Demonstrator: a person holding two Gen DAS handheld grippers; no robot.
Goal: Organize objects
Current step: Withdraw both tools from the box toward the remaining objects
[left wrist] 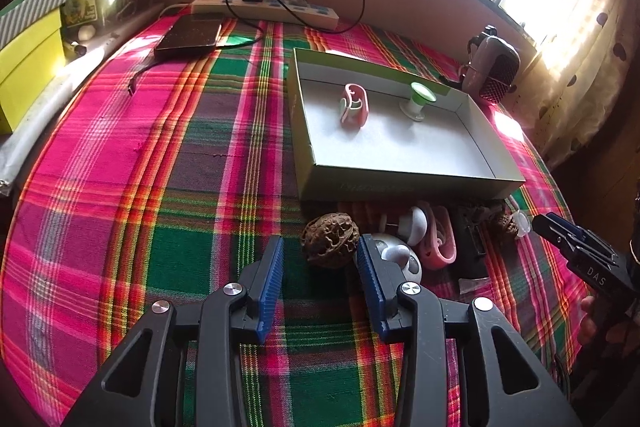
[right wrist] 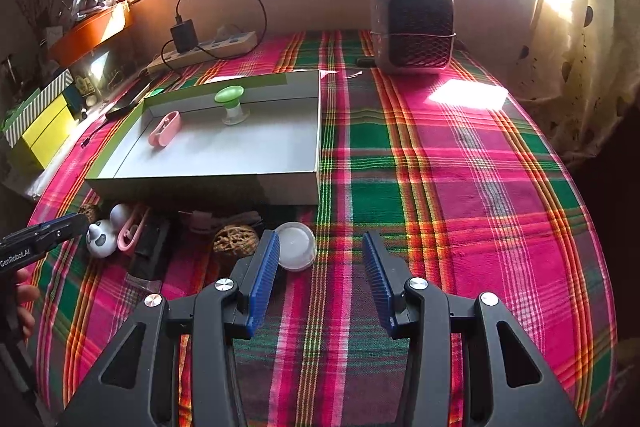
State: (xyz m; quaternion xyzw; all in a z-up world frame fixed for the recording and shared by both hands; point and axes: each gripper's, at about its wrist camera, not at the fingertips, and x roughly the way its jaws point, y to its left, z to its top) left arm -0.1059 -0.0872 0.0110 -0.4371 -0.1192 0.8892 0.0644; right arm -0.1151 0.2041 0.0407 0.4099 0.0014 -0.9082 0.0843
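Observation:
A shallow grey cardboard box [left wrist: 404, 183] [right wrist: 208, 187] lies on the plaid cloth. It holds a pink clip [left wrist: 354, 105] [right wrist: 165, 128] and a green-topped knob [left wrist: 420, 98] [right wrist: 231, 103]. In front of it lie a walnut [left wrist: 330, 240] [right wrist: 86, 213], a panda figure [left wrist: 404, 261] [right wrist: 101, 238], a second pink clip [left wrist: 438, 241] [right wrist: 134, 233], a black object [left wrist: 472, 247] [right wrist: 150, 249], a second walnut [right wrist: 235, 241] and a clear round lid [right wrist: 297, 245]. My left gripper [left wrist: 320, 267] is open, the walnut just ahead of its gap. My right gripper [right wrist: 320, 259] is open, the lid by its left finger.
A power strip [left wrist: 264, 9] with a black charger and cable lies at the back. A dark tablet [left wrist: 190, 37] lies back left. A grey mesh-fronted appliance [right wrist: 414, 27] stands back right. Yellow boxes [left wrist: 28, 71] stand off the left edge.

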